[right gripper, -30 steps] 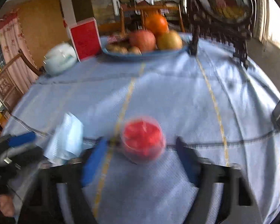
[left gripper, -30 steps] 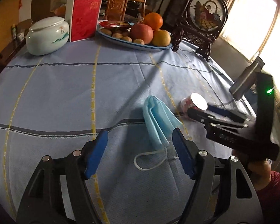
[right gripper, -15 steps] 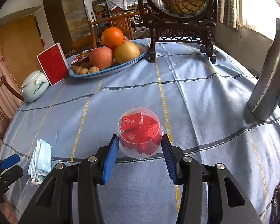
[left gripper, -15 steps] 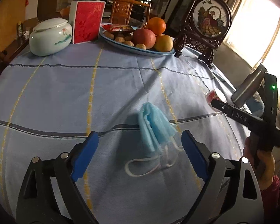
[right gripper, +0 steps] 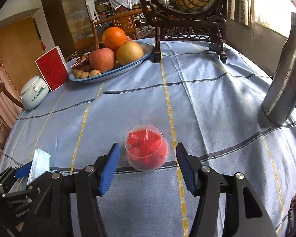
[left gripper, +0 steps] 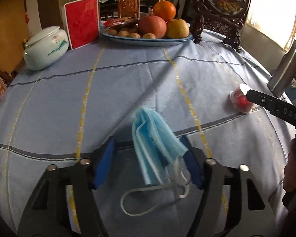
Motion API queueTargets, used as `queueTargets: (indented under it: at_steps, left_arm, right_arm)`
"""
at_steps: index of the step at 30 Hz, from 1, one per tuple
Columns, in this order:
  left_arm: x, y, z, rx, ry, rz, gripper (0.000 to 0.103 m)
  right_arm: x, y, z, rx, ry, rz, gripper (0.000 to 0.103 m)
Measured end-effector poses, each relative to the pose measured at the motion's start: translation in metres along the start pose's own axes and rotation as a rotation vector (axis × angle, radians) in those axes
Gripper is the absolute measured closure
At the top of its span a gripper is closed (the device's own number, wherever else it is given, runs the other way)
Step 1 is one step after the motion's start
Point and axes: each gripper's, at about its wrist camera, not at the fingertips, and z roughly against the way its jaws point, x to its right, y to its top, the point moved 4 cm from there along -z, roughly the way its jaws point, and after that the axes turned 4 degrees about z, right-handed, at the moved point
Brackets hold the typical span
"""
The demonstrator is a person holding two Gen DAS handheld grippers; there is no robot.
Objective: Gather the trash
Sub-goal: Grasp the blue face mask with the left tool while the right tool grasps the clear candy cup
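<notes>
The left gripper is low over the table's blue cloth. A folded blue face mask lies on the cloth between its two blue pads. The jaws are closing in. The right pad looks like it is touching the mask's edge and the white ear loops. The left pad has a gap beside it and is not pressing on the mask. The mask is long and thin. Its long side runs away from the gripper, toward the fruit plate at the far side of the table. The ear loops trail out from its near end.

The right gripper is by a small clear cup with red wrappers inside. The cup lies tipped on its side on the cloth, between the two pads. Its open mouth faces up and a bit left. The jaws are opening, and there is a gap on both sides of the cup.
</notes>
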Motion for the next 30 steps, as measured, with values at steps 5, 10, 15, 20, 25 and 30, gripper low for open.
queueTargets:
  at_steps: [5, 10, 15, 20, 25, 30]
  left_arm:
    - [-0.006, 0.001, 0.003, 0.001, -0.013, 0.012, 0.043]
    - [-0.001, -0.001, -0.001, -0.001, 0.002, -0.020, 0.035]
    - [0.005, -0.003, -0.006, -0.021, 0.014, -0.052, 0.016]
    - [0.012, -0.006, -0.011, -0.049, 0.041, -0.108, 0.006]
    - [0.012, -0.008, -0.012, -0.051, 0.049, -0.103, 0.005]
    - [0.011, -0.007, -0.012, -0.053, 0.046, -0.107, 0.005]
  right_arm:
    - [0.012, 0.003, 0.004, 0.025, 0.026, -0.059, 0.036]
    - [0.012, 0.002, -0.004, 0.004, 0.031, -0.063, 0.036]
    - [-0.004, -0.001, -0.007, 0.002, -0.007, 0.024, 0.036]
    - [-0.004, -0.003, -0.017, -0.031, -0.012, 0.029, 0.039]
    - [-0.002, -0.004, -0.021, -0.039, -0.010, 0.022, 0.054]
    - [-0.002, -0.005, -0.021, -0.041, -0.019, 0.027, 0.053]
